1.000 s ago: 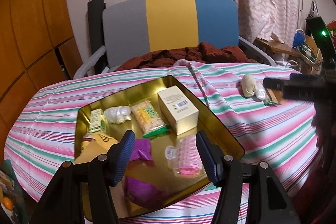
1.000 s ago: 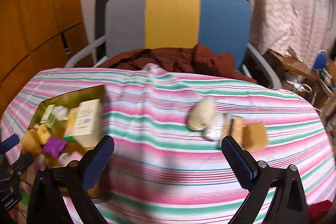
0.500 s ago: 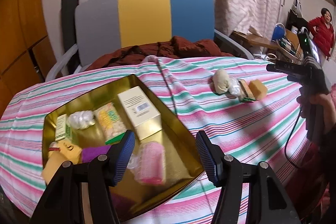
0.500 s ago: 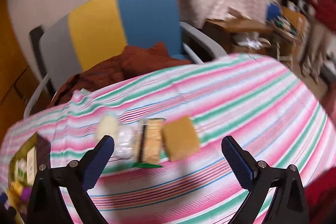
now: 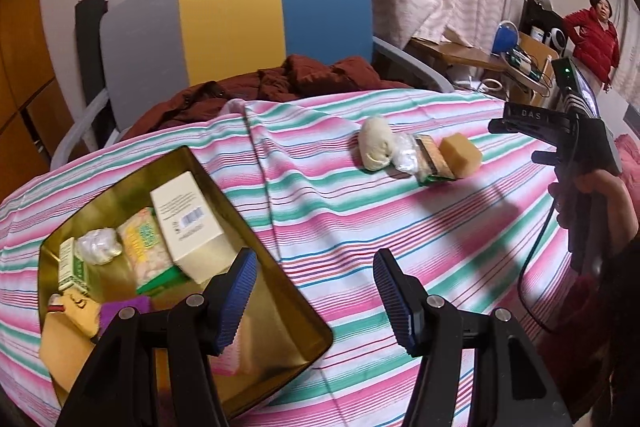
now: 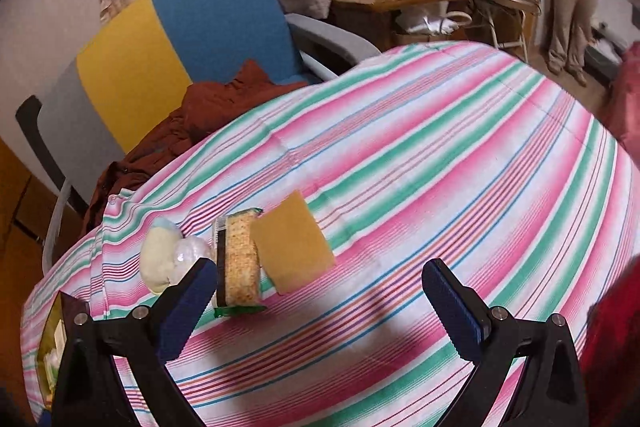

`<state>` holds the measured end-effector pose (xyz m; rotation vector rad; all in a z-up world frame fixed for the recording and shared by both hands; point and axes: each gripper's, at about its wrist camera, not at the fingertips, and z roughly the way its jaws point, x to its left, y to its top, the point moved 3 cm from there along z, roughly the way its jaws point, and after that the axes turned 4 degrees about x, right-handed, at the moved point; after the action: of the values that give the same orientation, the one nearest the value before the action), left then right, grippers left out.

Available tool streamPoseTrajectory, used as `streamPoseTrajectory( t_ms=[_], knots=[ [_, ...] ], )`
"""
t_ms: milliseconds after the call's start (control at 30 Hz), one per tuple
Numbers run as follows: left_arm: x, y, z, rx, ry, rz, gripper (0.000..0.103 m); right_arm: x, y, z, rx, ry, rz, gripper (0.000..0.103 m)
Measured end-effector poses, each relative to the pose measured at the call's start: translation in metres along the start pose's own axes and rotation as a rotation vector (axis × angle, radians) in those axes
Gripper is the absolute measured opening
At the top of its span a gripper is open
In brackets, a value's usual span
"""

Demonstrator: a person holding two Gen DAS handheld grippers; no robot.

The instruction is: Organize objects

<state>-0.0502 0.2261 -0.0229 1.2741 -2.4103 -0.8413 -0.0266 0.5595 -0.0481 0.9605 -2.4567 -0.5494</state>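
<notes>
A gold tin tray [image 5: 256, 235] lies on the striped tablecloth at the left, holding a cream box [image 5: 186, 219], a snack packet [image 5: 146, 247], a purple piece [image 5: 124, 309] and other small items. My left gripper [image 5: 314, 301] hangs open over the tray's right edge, holding nothing. Further right on the cloth sit a cream pouch [image 5: 374, 143], a clear wrapped item [image 5: 405, 153], a cracker packet [image 5: 434, 161] and a tan sponge block [image 5: 460, 155]. My right gripper [image 6: 320, 307] is open just in front of the tan block [image 6: 294, 245] and cracker packet [image 6: 240, 259], empty.
A grey, yellow and blue chair [image 5: 232, 23] with a dark red garment [image 5: 280, 83] stands behind the table. A cluttered wooden desk [image 5: 480, 57] and a person in a red jacket [image 5: 596, 35] are at the far right. A hand [image 5: 592, 203] holds the right gripper's handle.
The left gripper has swung right, off the tray's middle to its right edge. The right gripper has moved right and closer to the four loose items. Both stayed open.
</notes>
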Motion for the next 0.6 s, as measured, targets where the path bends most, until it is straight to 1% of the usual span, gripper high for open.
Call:
streamPoseTrajectory(
  t_ms=[133,400,600],
  knots=[
    [-0.008,0.000,0.006,0.010,0.002,0.016,0.061,-0.001,-0.002,0.004,0.023,-0.008,0.004,0.103],
    [-0.017,0.010,0.012,-0.003,0.029,0.043,0.061,0.021,-0.008,0.006,0.026,-0.003,-0.105,0.103],
    [-0.029,0.020,0.015,-0.020,0.032,0.073,0.061,0.030,-0.011,0.007,0.025,0.001,-0.146,0.103]
  ],
)
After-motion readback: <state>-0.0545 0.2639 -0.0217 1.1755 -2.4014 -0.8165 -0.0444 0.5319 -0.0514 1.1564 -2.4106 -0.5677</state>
